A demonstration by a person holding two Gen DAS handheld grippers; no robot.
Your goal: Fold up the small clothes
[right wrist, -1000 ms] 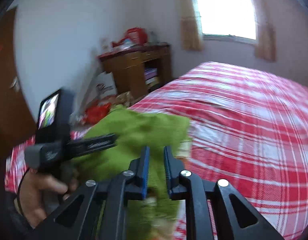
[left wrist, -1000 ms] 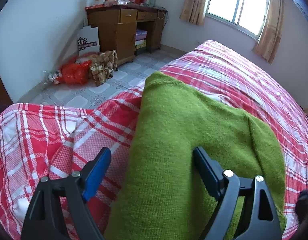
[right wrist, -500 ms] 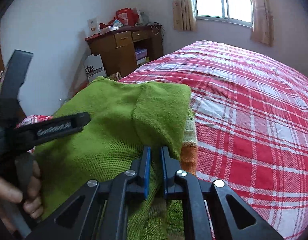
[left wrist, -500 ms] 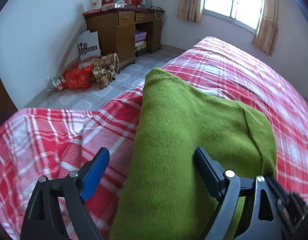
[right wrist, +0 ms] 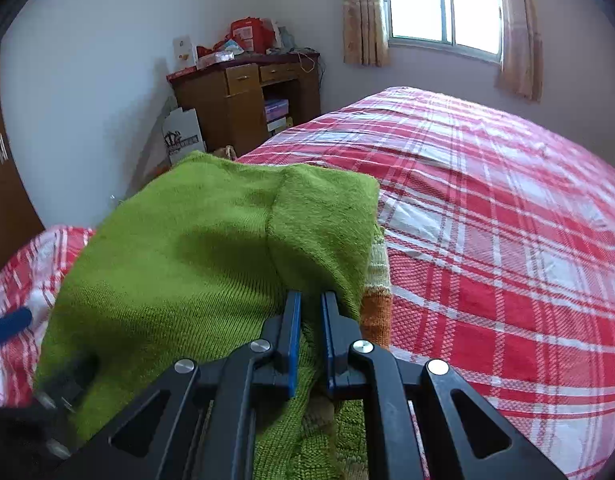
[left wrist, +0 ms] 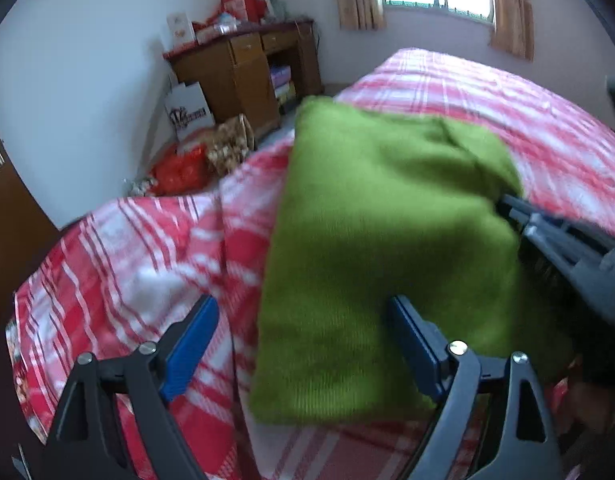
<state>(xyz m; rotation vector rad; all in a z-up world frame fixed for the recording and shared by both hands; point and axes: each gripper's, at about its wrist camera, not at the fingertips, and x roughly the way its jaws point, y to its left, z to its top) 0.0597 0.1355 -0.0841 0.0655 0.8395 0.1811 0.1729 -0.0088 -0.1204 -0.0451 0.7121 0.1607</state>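
Observation:
A green knitted sweater (left wrist: 387, 220) lies folded on the red plaid bed (left wrist: 139, 264). My left gripper (left wrist: 303, 304) stands open just above it, and the sweater's left edge runs between its blue fingers (left wrist: 191, 340) without either pad touching. My right gripper (right wrist: 310, 312) is shut on a fold of the green sweater (right wrist: 195, 272) near its right front edge. In the left wrist view that right gripper (left wrist: 507, 204) comes in from the right side. A striped orange and cream cuff (right wrist: 377, 280) peeks out under the sweater's right edge.
The plaid bed (right wrist: 507, 240) stretches away to the right and back. A wooden desk (right wrist: 243, 96) with clutter on top stands in the far corner, with bags (left wrist: 183, 168) on the floor beside it. A brown door (right wrist: 3, 184) is at the left.
My left gripper has drawn back and rolled, so the sweater's near edge and the right gripper now show. My right gripper has sunk onto the sweater and closed on it.

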